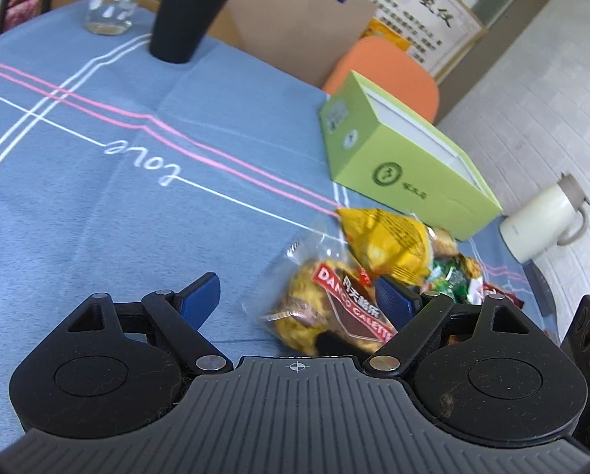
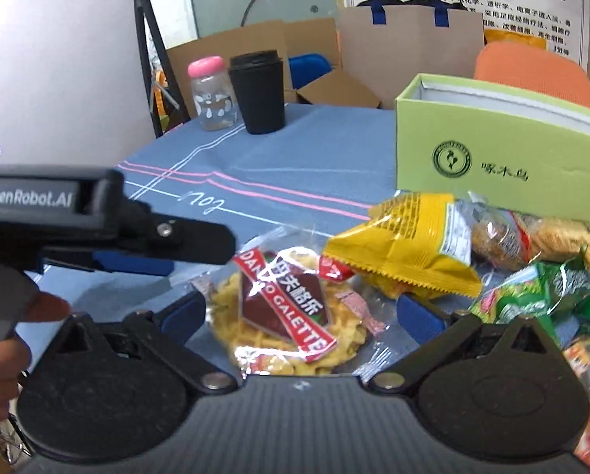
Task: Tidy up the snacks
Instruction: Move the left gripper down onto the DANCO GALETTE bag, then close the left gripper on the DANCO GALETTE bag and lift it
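A pile of snack packets lies on the blue tablecloth (image 2: 314, 146) in front of an open green box (image 2: 492, 158). A clear "Danco Galette" packet (image 2: 283, 308) lies flat between the wide-apart fingers of my right gripper (image 2: 301, 314), and the pads do not press on it. A yellow bag (image 2: 405, 252) and a green packet (image 2: 540, 292) lie just beyond. My left gripper (image 1: 297, 298) is open over the cloth. The galette packet (image 1: 326, 308) is by its right finger, with the yellow bag (image 1: 389, 241) and green box (image 1: 397, 166) behind. The right wrist view shows the left gripper (image 2: 200, 252) side-on at the left.
A black lidded cup (image 2: 261, 94) and a pink-capped bottle (image 2: 212, 94) stand at the table's far side. A brown paper bag (image 2: 409, 43) and an orange chair (image 2: 532, 71) are behind the table. A white jug (image 1: 540, 225) sits on the floor past the table's right edge. A hand (image 2: 2, 339) holds the left gripper.
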